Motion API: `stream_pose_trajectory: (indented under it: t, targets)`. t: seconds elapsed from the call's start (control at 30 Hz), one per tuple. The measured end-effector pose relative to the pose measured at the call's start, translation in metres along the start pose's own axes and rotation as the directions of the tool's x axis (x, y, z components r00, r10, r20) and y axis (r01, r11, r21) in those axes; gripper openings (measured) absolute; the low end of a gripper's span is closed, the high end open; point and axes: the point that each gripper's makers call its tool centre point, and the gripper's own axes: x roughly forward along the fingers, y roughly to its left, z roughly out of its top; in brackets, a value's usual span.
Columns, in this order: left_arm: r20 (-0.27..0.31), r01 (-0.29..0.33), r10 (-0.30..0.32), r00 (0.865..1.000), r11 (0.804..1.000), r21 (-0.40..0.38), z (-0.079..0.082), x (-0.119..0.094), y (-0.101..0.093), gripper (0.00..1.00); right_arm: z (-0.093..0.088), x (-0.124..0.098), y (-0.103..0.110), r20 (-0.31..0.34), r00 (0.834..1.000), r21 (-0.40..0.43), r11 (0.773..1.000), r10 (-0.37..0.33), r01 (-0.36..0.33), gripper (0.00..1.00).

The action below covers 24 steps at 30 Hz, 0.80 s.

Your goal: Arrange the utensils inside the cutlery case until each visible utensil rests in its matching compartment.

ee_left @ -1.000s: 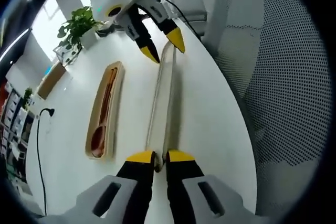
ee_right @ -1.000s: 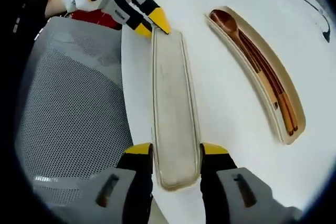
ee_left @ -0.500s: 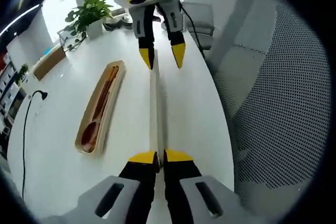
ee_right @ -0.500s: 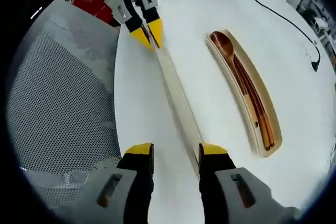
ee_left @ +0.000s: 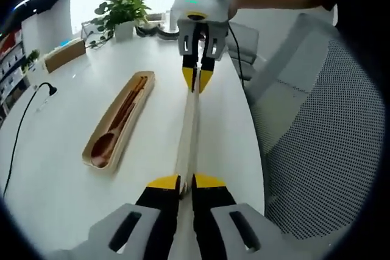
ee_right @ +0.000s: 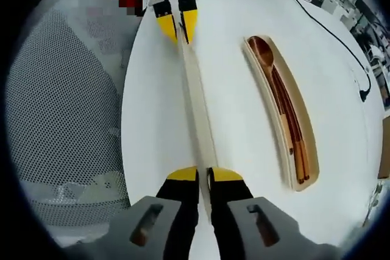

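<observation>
This looks like an office. A long white worktop (ee_left: 73,150) carries a potted plant (ee_left: 122,13) and a black power cable (ee_left: 21,129), with a grey mesh-backed office chair (ee_left: 317,144) pulled up beside it. Bright windows stand behind, and cluttered desks (ee_right: 359,10) show beyond the worktop's far edge.

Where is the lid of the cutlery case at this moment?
The lid is held on edge above the white table, one end in the left gripper, the other in the right gripper; the open case lies beside it.
</observation>
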Motion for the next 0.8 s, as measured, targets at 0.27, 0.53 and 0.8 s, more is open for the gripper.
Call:
stream_pose_trajectory:
  t: [0.27,0.53,0.8]
  targets:
    - [-0.043,0.045,-0.044,0.998,0.999,0.029,-0.014,0.014,-0.005,0.10,-0.002,-0.001,-0.002,0.004,1.000,-0.011,0.999,0.031,-0.031,0.02]
    - [-0.008,0.014,-0.014,1.000,0.997,-0.077,-0.001,0.008,0.001,0.06,-0.005,-0.007,-0.006,0.013,0.998,0.038,0.997,0.060,-0.060,0.02]
    - [0.061,0.110,-0.099,0.993,0.969,-0.219,0.009,-0.007,-0.021,0.05,-0.006,-0.012,0.004,0.044,0.991,0.034,0.991,0.127,-0.129,0.03]
